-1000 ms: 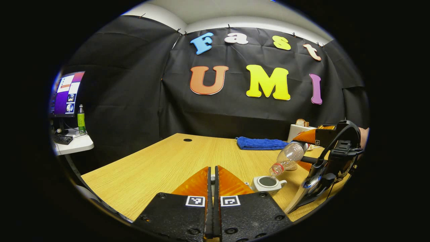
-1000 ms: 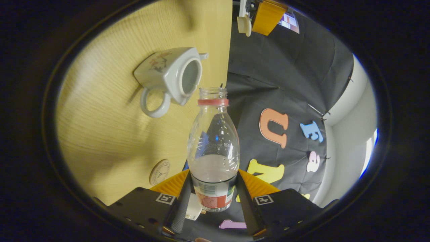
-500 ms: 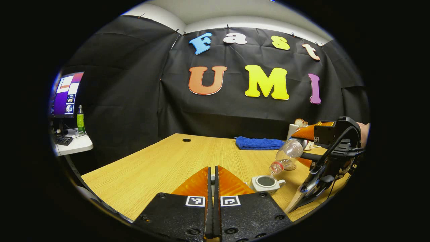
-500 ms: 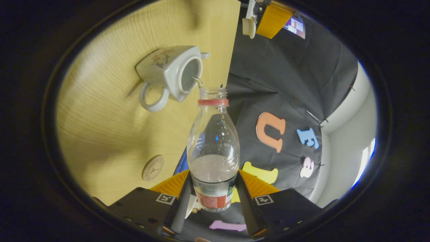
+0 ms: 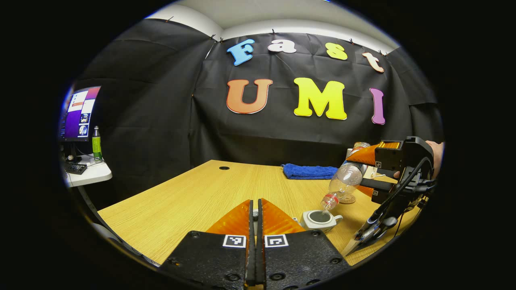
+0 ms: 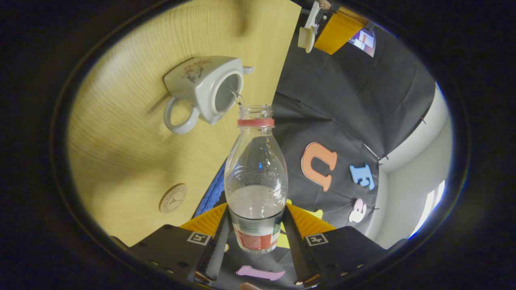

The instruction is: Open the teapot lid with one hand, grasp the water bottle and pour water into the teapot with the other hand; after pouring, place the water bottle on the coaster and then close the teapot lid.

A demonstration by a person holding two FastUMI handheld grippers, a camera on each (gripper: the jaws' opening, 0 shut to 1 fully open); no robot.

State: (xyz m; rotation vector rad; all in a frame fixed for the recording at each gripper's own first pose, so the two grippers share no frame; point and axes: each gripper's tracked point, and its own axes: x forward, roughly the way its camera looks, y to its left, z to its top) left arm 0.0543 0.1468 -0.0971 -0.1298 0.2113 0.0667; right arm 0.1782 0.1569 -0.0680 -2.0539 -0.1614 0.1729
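Wood-grain bench (image 5: 193,193) under everything, black booth cloth behind, so that's our setup. Closest to us in the left gripper view, the left tool (image 5: 254,225) has its fingers pressed together, and in the right gripper view a small white piece, which we take to be the teapot lid (image 6: 306,37), hangs from it high off the bench.

Next out, the right tool (image 6: 254,225) is clamped on the lower body of the water bottle (image 6: 256,177), both fingers pressing its sides. It's tipped mouth-down with the neck just above the open top of the white teapot (image 6: 205,86), which sits on the bench with its ring handle toward us in that view. A thin thread of water seems to be crossing from the mouth into the opening, so we'd say we're mid-pour.

A bit farther along the bench is the round coaster (image 6: 172,198), apart from the pot and bare. Past that is a blue towel (image 5: 309,171), and off to the far side a monitor (image 5: 77,112) on another desk.

What could bite us: the stream is thin and the opening isn't big, so any wobble or extra tilt could send water down the pot's side onto the bench. The bottle is smooth plastic too, so it could twist in the clamp. And that lid looks pinched by very little, so it could drop
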